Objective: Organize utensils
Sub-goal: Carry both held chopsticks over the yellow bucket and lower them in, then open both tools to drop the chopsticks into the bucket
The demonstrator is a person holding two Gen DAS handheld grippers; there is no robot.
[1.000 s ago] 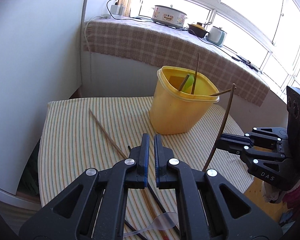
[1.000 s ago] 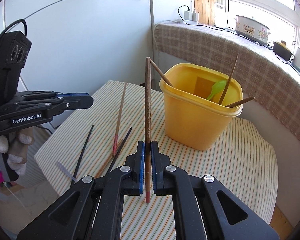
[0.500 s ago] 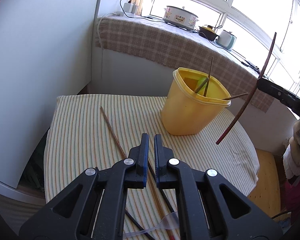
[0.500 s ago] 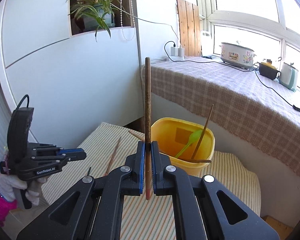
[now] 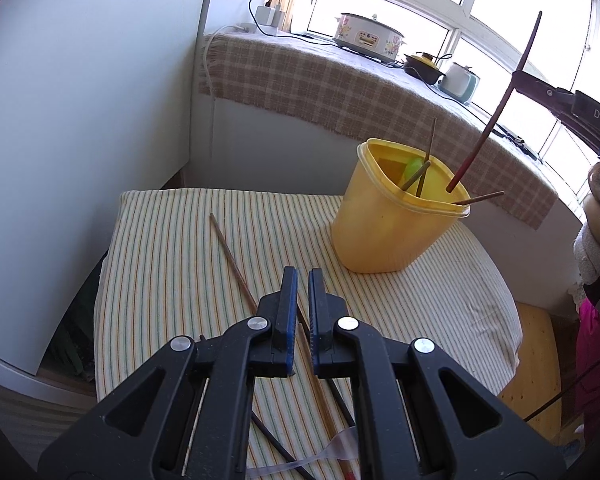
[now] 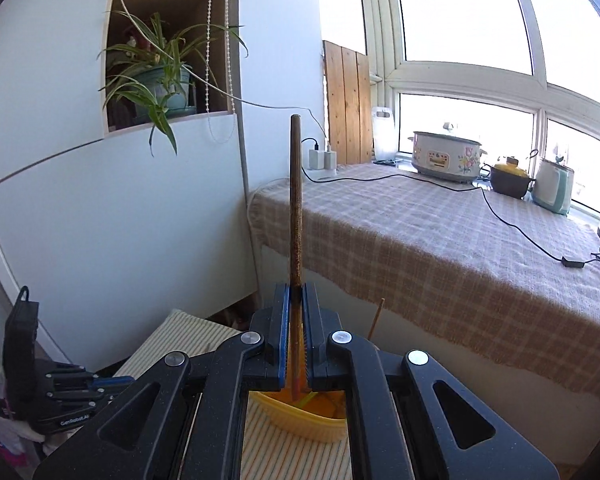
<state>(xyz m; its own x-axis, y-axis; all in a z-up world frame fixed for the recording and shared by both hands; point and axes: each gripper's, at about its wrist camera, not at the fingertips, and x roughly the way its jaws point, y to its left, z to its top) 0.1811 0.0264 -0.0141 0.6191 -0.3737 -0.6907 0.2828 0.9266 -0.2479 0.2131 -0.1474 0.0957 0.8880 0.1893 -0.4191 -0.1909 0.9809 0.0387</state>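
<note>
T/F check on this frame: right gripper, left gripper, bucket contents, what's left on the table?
1. The right gripper is shut on a chopstick. True.
2. That chopstick lies flat on the table. False: it is held in the air over the yellow bucket.
3. The left gripper holds a spoon. False: it is shut on nothing.
4. The bucket is empty. False: a green spoon and sticks are inside.
5. A brown chopstick lies on the table. True.

striped table (image 5: 172, 280) — yellow bin (image 5: 388, 232), loose chopsticks (image 5: 232, 258) on top
</note>
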